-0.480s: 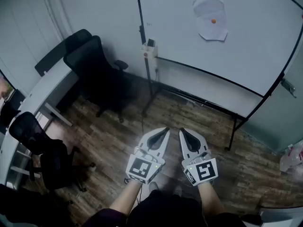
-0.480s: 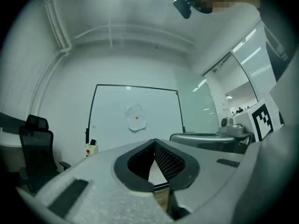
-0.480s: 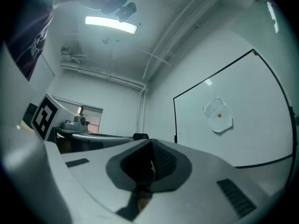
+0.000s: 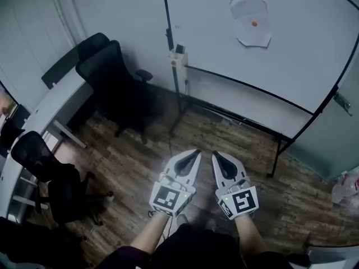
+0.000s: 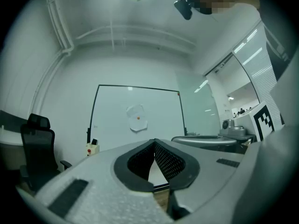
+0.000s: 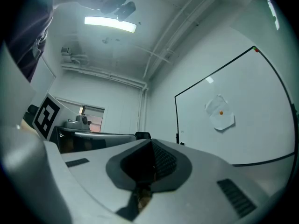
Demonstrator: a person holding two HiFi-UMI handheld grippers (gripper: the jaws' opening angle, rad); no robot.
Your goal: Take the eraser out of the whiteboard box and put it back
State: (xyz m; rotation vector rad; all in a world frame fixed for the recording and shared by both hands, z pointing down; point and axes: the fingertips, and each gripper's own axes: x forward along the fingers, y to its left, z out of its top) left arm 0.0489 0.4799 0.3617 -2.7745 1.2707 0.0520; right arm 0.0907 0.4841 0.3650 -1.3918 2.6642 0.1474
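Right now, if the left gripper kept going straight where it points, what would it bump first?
Probably the whiteboard, near its bottom edge. The left gripper, jaws shut and empty, shows only open air before that, though depth is hard to judge.

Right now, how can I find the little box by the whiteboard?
Find the big whiteboard on its black stand. Follow its left post down to the small cream box on it, right of the black office chair. Only it has a red dot on its side and a dark block poking from the top.
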